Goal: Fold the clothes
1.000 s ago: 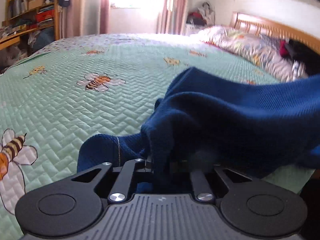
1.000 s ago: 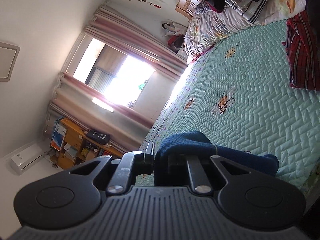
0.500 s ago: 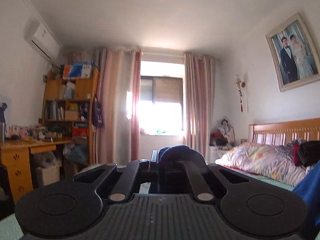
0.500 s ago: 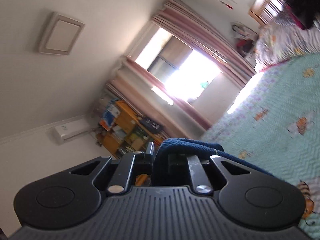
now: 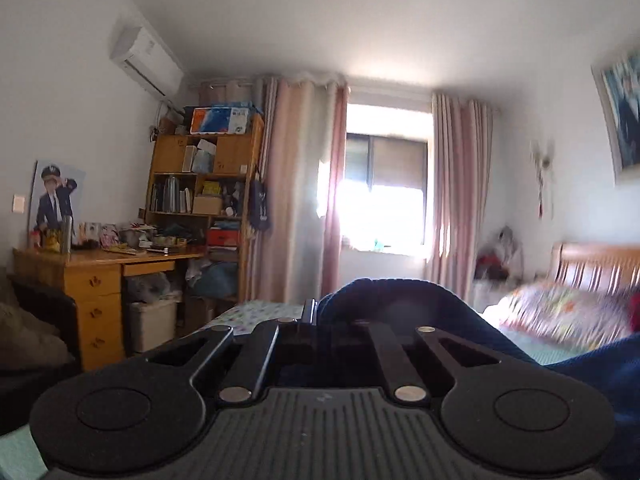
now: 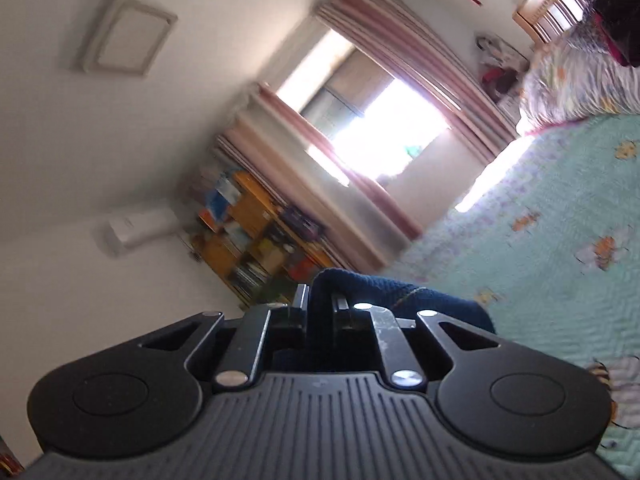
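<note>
Fingertips of both tools buried under one dark navy knitted garment (image 5: 392,300), most of it cut off below and to the right. Headboard side of the left view blurred. Left gripper (image 5: 320,312) held level, jaws pinched tight on the knit. Right gripper (image 6: 320,300) rolled sideways above the mint-green quilted bee-print bedspread (image 6: 560,280), jaws nearly closed, clamping another fold. Two grippers, one garment.

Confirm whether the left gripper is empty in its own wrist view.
No: the left gripper is shut on a fold of the navy blue knit garment, which bunches up over its fingers.
</note>
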Demonstrator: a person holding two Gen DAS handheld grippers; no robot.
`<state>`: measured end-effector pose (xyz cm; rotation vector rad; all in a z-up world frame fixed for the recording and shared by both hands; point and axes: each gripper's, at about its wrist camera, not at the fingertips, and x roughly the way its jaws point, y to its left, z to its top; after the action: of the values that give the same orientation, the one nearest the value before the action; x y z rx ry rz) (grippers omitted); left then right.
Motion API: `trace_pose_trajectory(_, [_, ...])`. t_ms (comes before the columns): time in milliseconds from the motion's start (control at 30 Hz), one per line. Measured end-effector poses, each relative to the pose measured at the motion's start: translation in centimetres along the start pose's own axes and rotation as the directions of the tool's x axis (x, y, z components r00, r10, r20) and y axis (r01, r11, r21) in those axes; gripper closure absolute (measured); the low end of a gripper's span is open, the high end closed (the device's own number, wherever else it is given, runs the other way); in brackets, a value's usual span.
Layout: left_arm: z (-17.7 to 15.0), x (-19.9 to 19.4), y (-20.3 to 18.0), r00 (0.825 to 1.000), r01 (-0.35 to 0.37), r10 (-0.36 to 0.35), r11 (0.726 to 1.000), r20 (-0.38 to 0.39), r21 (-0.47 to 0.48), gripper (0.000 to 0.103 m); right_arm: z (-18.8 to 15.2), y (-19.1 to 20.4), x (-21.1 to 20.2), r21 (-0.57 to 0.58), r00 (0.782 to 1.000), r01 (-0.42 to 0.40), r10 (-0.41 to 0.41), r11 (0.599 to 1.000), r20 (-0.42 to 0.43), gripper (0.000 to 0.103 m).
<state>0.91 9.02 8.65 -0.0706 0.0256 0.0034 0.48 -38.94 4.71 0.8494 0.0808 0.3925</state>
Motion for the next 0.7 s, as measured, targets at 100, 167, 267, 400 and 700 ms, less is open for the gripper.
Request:
trace_pose_trajectory(100, [-1.8,0.1,-0.3,0.999,-0.003,0.005,1.000,-0.049,0.023,0.097,-0.1,0.1,-0.5,-0.007,0.998,-0.043,0.043,0.999,0.039,0.091])
trace_pose_trajectory(167, [-2.6,0.5,-0.5,0.997,-0.002,0.005,0.999,-0.080,0.036,0.090,0.2,1.6,-0.5,-0.084,0.998,-0.036,0.041,0.996,0.052,0.090])
trace_pose_trajectory(267, [-4.0,6.0,-1.6,0.976,-0.028,0.072,0.978,-0.204,0.209,0.072,0.3,2.2,1.0,-0.150,0.999,-0.010,0.004,0.989,-0.038,0.084])
trace_pose_trajectory(400, [-4.7,13.2,-1.1,0.940,-0.035,0.110,0.972,-0.322,0.230,0.072,-5.0,0.4,5.1,-0.104,0.947,-0.054,0.018,0.993,-0.319,0.045])
trace_pose_trajectory(700, [-4.4,21.5,4.8,0.845,-0.151,0.283,0.941,-0.454,0.304,0.015,-17.0,-13.9,10.2,-0.239,0.651,0.440,-0.491,0.866,-0.579,0.058])
